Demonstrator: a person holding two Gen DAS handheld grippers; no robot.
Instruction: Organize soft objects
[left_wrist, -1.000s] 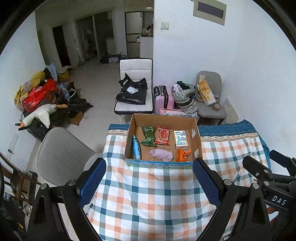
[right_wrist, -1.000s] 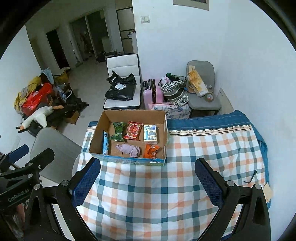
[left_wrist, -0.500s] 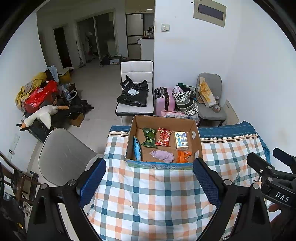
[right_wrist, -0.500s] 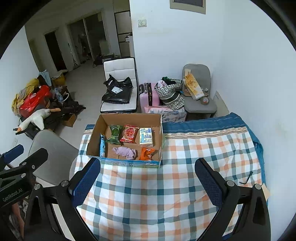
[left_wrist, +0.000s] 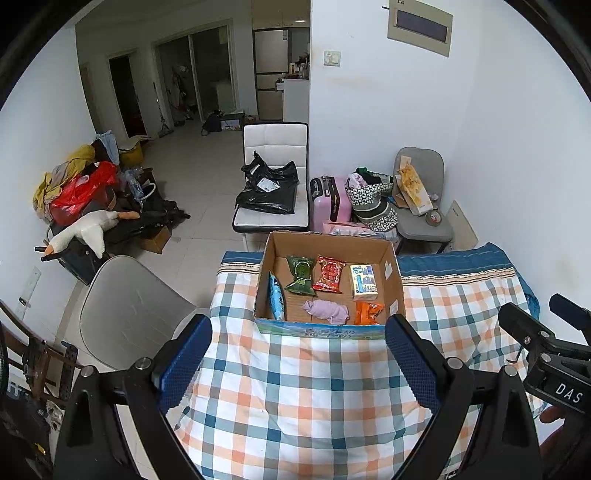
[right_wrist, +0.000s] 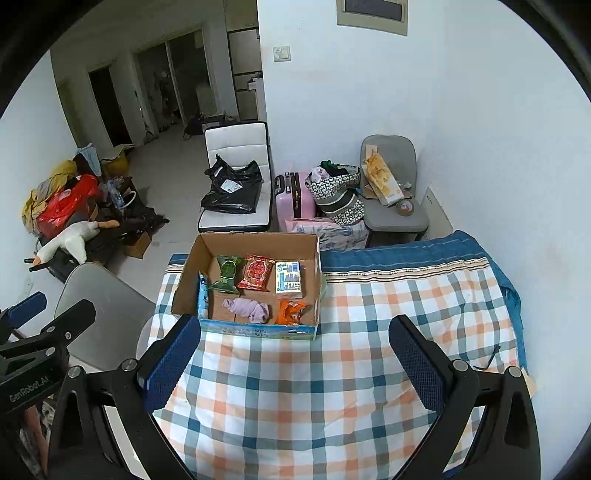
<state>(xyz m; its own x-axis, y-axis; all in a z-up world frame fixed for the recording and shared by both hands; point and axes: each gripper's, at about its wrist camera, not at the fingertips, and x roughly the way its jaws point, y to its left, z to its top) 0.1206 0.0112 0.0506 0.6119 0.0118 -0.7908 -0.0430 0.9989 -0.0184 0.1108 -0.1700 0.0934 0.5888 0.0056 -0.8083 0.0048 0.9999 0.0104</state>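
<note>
An open cardboard box (left_wrist: 393, 273) (right_wrist: 184, 280) stands at the far edge of a table with a checked cloth (left_wrist: 295, 387) (right_wrist: 332, 376). Inside lie a green packet (left_wrist: 301, 275) (right_wrist: 227, 275), a red packet (left_wrist: 328, 274) (right_wrist: 256, 272), a tissue pack (left_wrist: 364, 281) (right_wrist: 289, 284), a blue packet (left_wrist: 276, 300), a lilac cloth (left_wrist: 327, 311) (right_wrist: 247, 309) and an orange packet (left_wrist: 367, 313) (right_wrist: 291, 312). My left gripper (left_wrist: 298, 362) is open and empty, held above the cloth short of the box. My right gripper (right_wrist: 293, 363) is open and empty too, to the right of it.
A grey chair (left_wrist: 125, 314) stands at the table's left. Behind the table are a white chair with a black bag (left_wrist: 271, 184), a pink suitcase (left_wrist: 330, 203), bags and a grey chair (left_wrist: 421, 206). A heap with a plush goose (left_wrist: 81, 232) lies at the left wall.
Both grippers have drawn back and up from the box, so it looks smaller and farther. Both stay open. The box and its contents have not moved.
</note>
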